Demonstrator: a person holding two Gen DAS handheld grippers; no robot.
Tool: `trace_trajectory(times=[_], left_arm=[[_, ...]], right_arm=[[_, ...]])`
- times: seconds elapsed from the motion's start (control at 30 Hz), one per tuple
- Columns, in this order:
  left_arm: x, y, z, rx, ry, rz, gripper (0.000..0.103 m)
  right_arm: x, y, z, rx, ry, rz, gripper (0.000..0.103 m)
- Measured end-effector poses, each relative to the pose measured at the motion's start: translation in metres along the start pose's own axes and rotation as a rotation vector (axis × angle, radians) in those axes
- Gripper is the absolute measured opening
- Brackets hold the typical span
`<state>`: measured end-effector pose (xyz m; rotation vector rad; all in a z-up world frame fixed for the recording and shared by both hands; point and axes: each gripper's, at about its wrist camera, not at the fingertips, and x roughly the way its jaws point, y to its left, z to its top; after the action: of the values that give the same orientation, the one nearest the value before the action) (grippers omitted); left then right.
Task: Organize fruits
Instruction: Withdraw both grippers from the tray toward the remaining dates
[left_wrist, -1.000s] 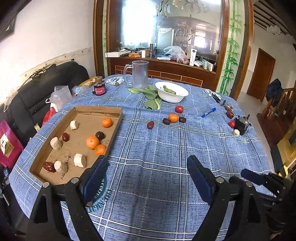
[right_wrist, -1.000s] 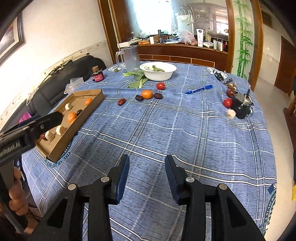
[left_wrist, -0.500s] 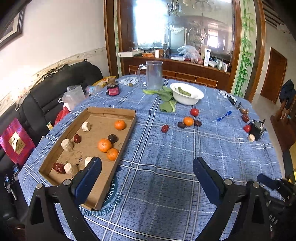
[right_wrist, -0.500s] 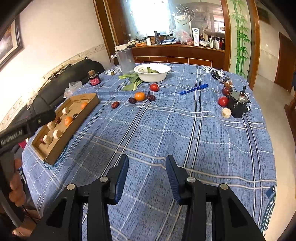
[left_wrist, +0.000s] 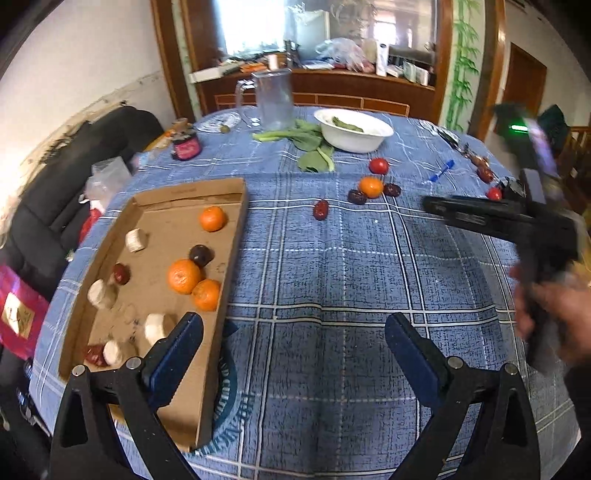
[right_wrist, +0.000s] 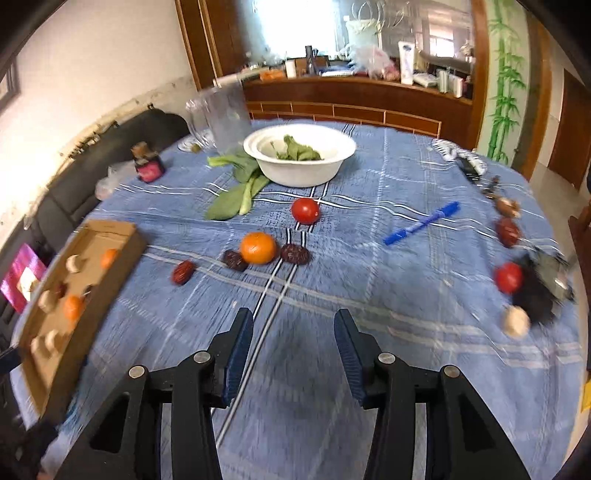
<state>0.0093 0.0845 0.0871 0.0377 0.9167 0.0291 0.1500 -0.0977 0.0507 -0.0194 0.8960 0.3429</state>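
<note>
A cardboard tray (left_wrist: 225, 186) at the left of the blue checked table holds three oranges (left_wrist: 183, 276), dark dates and pale round pieces. My left gripper (left_wrist: 291, 328) hangs wide open and empty over the cloth, its left finger above the tray's near right edge. Loose on the cloth lie an orange (right_wrist: 258, 247), three dates (right_wrist: 294, 253) and a tomato (right_wrist: 305, 211). My right gripper (right_wrist: 293, 319) is short of that cluster; its jaws are opening with nothing between them. At the right edge lie another tomato (right_wrist: 509, 277), a date (right_wrist: 508, 230) and a pale piece (right_wrist: 515, 321).
A white bowl (right_wrist: 299, 173) with greens, loose leaves (right_wrist: 236, 192) and a glass mug (right_wrist: 225, 118) stand at the back. A blue pen (right_wrist: 421, 223), a red jar (right_wrist: 149, 168) and a black gadget (right_wrist: 543, 291) are on the cloth. A dark sofa runs along the left.
My right gripper has swept forward toward the loose fruit, its jaws slightly wider, and it now shows at the right of the left wrist view. My left gripper spread wider and dropped nearer the tray.
</note>
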Motion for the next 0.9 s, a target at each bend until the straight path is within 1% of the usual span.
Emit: trace_trajectory(times=[0.07, 0.2, 0.33, 0.43, 0.5, 0.53, 0.6, 0.63, 0.67, 0.73, 0.83, 0.9], left_arm=[[0.007, 0.004, 0.005, 0.006, 0.014, -0.021, 0.099], [0.019, 0.012, 0.014, 0.005, 0.047, -0.052, 0.099], [0.031, 0.017, 0.026, -0.002, 0.059, -0.075, 0.099], [0.043, 0.015, 0.038, -0.01, 0.079, -0.105, 0.098], [0.051, 0.011, 0.047, -0.003, 0.082, -0.121, 0.099], [0.055, 0.007, 0.052, 0.002, 0.086, -0.126, 0.099], [0.065, 0.0, 0.062, 0.002, 0.101, -0.14, 0.098], [0.072, -0.004, 0.067, -0.003, 0.11, -0.146, 0.098], [0.078, -0.007, 0.071, -0.005, 0.12, -0.155, 0.098], [0.09, -0.013, 0.078, -0.012, 0.133, -0.172, 0.098], [0.106, -0.021, 0.089, -0.003, 0.136, -0.194, 0.098], [0.121, -0.025, 0.096, 0.007, 0.152, -0.184, 0.098]], right_arm=[[0.018, 0.003, 0.01, -0.026, 0.002, -0.024, 0.049], [0.045, 0.004, 0.024, -0.07, 0.014, -0.035, 0.049], [0.061, -0.001, 0.036, -0.093, 0.031, -0.007, 0.049], [0.07, -0.002, 0.038, -0.122, 0.049, 0.016, 0.047], [0.071, -0.001, 0.039, -0.144, 0.035, 0.036, 0.035], [0.071, 0.0, 0.039, -0.15, 0.033, 0.033, 0.025], [0.072, 0.001, 0.04, -0.152, 0.035, 0.033, 0.024], [0.073, 0.0, 0.04, -0.152, 0.036, 0.028, 0.02], [0.073, 0.0, 0.039, -0.152, 0.036, 0.028, 0.012], [0.07, -0.004, 0.035, -0.138, 0.038, 0.029, 0.011], [0.056, -0.012, 0.029, -0.116, 0.016, 0.038, 0.011], [0.049, -0.016, 0.024, -0.123, 0.016, 0.04, 0.011]])
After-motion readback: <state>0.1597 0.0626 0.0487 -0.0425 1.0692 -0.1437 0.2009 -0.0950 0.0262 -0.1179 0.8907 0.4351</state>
